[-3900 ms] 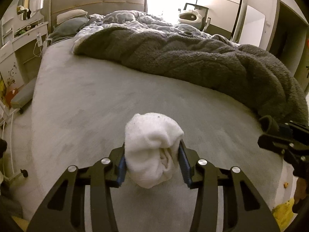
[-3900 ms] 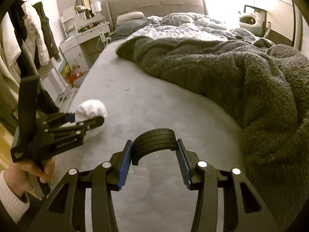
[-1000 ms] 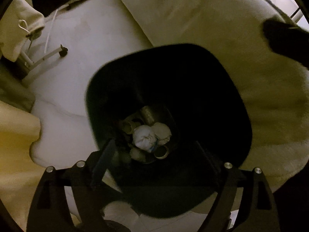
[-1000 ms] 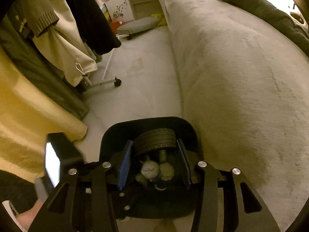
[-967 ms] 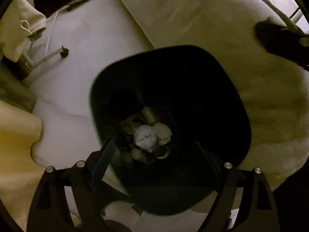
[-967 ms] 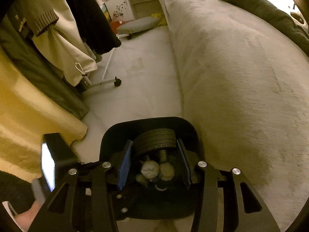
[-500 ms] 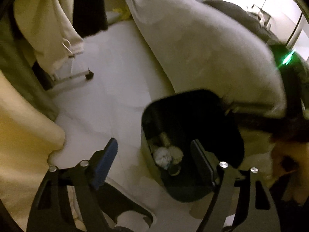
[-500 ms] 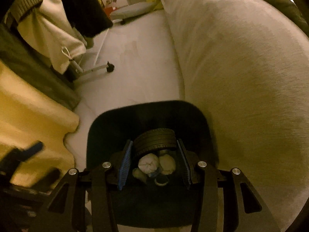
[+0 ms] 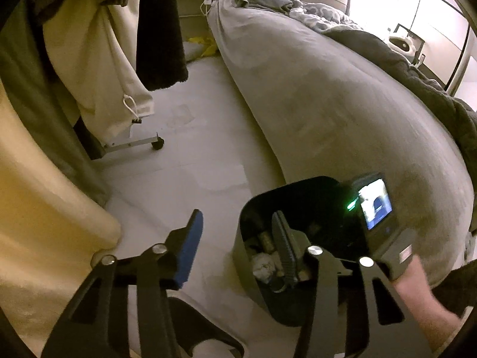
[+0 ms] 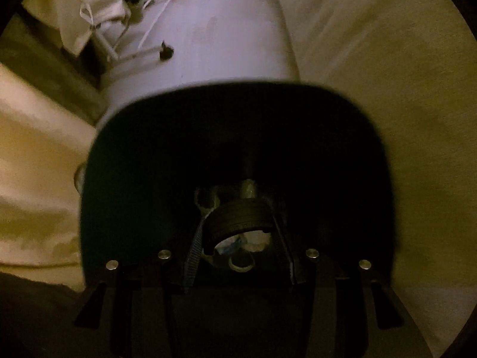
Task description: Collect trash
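Black plastic forms the trash bin (image 9: pixel 301 200) that stands on the pale floor (image 9: pixel 190 149) just beside the bed (image 9: pixel 328 95), its open mouth upward. Left gripper (image 9: pixel 235 238): tilted steeply downward above the floor and the bin's near-left rim, jaws closing with nothing between them; the blue-padded finger lies over bare floor, the other over the bin's opening. Right gripper (image 10: pixel 238 238): pointed almost straight down into the bin, jaws clamped on a black tyre-like ring (image 10: pixel 238 214) by its two flat sides, so that the ring's ribbed tread arches across the gap and its axis runs from one jaw to the other. The ring hangs inside the bin's mouth, above the trash on the bottom. Left wrist view only: a bare hand (image 9: pixel 417 286) grasping the right gripper's handle at the far side of the bin, a lit camera screen (image 9: pixel 375 205) with a green lamp on that device, hanging clothes (image 9: pixel 98 44) on a wheeled rack, and the dark blanket (image 9: pixel 417 68) across the bed. Right wrist view only: the ring itself and the bin's dark interior seen from above, with white crumpled paper (image 10: pixel 250 238) and small round items beneath it. Crumpled paper also shows through the bin's mouth in the left wrist view, but the ring is hidden there.
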{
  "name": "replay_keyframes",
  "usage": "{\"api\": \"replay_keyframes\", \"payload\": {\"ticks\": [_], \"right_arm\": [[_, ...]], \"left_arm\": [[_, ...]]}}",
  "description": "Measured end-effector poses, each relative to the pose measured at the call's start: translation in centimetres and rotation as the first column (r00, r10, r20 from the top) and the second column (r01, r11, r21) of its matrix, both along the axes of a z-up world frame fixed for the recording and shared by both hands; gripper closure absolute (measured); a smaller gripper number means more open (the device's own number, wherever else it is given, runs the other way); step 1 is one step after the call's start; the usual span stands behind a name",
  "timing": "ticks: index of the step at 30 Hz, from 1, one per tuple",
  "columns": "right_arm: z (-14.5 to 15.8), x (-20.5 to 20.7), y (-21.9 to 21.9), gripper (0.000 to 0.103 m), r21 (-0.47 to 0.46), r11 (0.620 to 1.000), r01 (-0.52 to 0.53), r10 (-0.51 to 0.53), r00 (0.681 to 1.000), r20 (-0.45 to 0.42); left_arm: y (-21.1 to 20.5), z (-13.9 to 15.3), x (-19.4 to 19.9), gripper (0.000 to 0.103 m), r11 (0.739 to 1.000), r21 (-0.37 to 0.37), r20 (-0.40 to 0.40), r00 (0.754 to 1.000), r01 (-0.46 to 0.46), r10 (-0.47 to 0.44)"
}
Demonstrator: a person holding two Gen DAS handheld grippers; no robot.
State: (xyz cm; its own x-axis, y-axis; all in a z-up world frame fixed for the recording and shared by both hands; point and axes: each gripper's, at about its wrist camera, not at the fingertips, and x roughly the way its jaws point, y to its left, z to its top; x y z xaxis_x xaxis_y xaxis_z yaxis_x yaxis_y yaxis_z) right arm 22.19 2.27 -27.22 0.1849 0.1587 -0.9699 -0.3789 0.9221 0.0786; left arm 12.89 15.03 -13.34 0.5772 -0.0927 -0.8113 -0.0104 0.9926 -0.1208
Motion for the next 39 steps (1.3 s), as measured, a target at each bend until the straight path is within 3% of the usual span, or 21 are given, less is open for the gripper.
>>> {"api": "replay_keyframes", "payload": {"ticks": [3,8,10,11,12,14,18,21,26,32,39], "right_arm": [[-2.0,-0.1,0.2,0.057,-0.019,1.000,-0.013,0.013,1.000,-0.028],[-4.5,-0.2,1.2,0.057,-0.060,0.998,-0.037,0.032,0.997,-0.071],[-3.7,-0.1,1.8,0.046,-0.029,0.998,-0.058,0.057,0.998,-0.040],[-3.4,-0.1,2.0,0.031,-0.009,0.998,-0.057,0.057,0.998,-0.033],[-3.0,-0.1,2.2,0.026,-0.001,0.998,-0.057,0.057,0.998,-0.023],[-2.3,-0.2,2.4,0.026,-0.015,0.997,-0.076,0.076,0.997,-0.002],[-0.3,-0.5,1.6,0.022,-0.012,0.997,-0.078,0.079,0.996,0.036],[2.1,-1.0,0.3,0.018,0.017,0.998,-0.062,0.061,0.995,0.078],[7.9,-1.2,-1.3,0.013,0.064,0.995,-0.073,0.060,0.979,0.193],[17.6,-3.6,-4.7,0.004,0.095,0.992,-0.084,0.037,0.908,0.416],[26.0,-8.1,-11.0,0.004,0.140,0.989,-0.047,-0.042,0.816,0.576]], "left_arm": [[0.1,0.2,0.3,0.062,1.000,0.002,0.004,1.000,0.014,-0.014],[0.1,1.7,0.2,0.062,0.999,-0.027,0.036,0.999,0.017,-0.016],[-0.1,2.9,0.1,0.056,0.999,-0.026,0.070,0.997,0.021,-0.019],[-0.2,3.3,0.0,0.048,0.999,-0.028,0.083,0.996,0.023,-0.020],[-0.3,3.8,-0.1,0.041,0.999,-0.031,0.098,0.995,0.024,-0.021],[-0.6,5.2,-0.2,0.039,0.999,-0.030,0.133,0.991,0.029,-0.025],[-1.4,7.9,-0.8,0.018,0.999,-0.029,0.199,0.979,0.044,-0.037],[-2.0,9.7,-1.5,0.008,0.999,-0.005,0.252,0.967,0.035,-0.033],[-3.1,12.4,-3.0,0.004,0.998,0.056,0.347,0.938,-0.006,-0.014],[-4.1,15.1,-5.6,0.003,0.994,0.106,0.425,0.905,-0.025,-0.022],[-4.8,17.4,-9.2,0.003,0.994,0.098,0.487,0.873,-0.037,-0.015]]}}
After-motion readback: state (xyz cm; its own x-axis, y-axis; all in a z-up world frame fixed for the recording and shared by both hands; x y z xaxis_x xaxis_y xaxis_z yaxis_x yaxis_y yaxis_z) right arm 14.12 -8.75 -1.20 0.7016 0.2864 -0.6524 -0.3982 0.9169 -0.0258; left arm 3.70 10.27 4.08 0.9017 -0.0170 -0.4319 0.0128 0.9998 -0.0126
